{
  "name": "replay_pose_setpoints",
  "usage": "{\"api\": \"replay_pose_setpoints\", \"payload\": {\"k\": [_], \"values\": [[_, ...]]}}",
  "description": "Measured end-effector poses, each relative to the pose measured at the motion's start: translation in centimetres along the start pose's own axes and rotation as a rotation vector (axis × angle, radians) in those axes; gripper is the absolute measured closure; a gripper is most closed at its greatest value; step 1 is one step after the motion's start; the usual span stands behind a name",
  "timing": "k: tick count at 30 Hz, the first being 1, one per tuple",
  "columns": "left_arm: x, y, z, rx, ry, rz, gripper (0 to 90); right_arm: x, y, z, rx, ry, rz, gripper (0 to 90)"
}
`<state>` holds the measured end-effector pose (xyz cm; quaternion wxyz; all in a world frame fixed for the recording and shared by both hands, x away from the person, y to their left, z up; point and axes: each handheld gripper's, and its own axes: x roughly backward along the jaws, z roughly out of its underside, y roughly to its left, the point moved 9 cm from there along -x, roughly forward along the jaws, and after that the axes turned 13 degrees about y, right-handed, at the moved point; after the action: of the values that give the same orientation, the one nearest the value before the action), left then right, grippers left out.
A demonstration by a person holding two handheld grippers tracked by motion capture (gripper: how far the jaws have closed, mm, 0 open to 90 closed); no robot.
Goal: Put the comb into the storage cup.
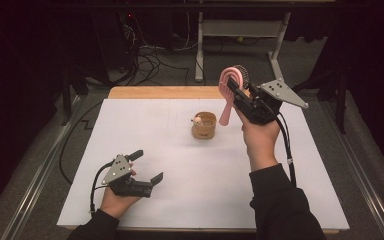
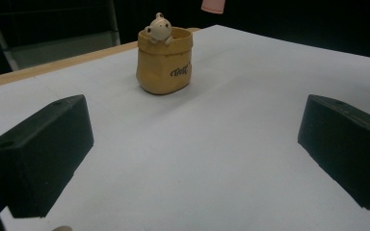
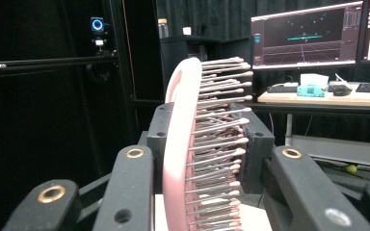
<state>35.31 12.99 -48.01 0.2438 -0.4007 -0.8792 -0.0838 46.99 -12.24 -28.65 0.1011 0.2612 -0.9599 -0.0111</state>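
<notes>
Upper right of frame, right gripper (image 1: 236, 92) pinches pink plastic bristle hairbrush (image 1: 228, 97) by its head, light, stiff, handle dangling; left gripper (image 1: 146, 166) jaws spread.

A pot (image 1: 203, 125) stands on the counter (image 1: 180, 200) a little past its middle, with a small figure (image 1: 197, 120) in it at its left rim. A brush (image 1: 231, 90) hangs above the counter, just right of the pot, head up, between the jaws of the right gripper (image 1: 237, 92). The left gripper (image 1: 147, 167) rests at the near left, well apart from the pot.
</notes>
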Motion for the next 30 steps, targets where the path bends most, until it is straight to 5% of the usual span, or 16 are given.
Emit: {"api": "replay_pose_setpoints", "payload": {"k": [30], "values": [[0.2, 0.1, -0.2, 0.005, -0.022, 0.000, 0.0, -4.6, 1.5, 0.9, -0.016, -0.013, -0.023, 66.4]]}}
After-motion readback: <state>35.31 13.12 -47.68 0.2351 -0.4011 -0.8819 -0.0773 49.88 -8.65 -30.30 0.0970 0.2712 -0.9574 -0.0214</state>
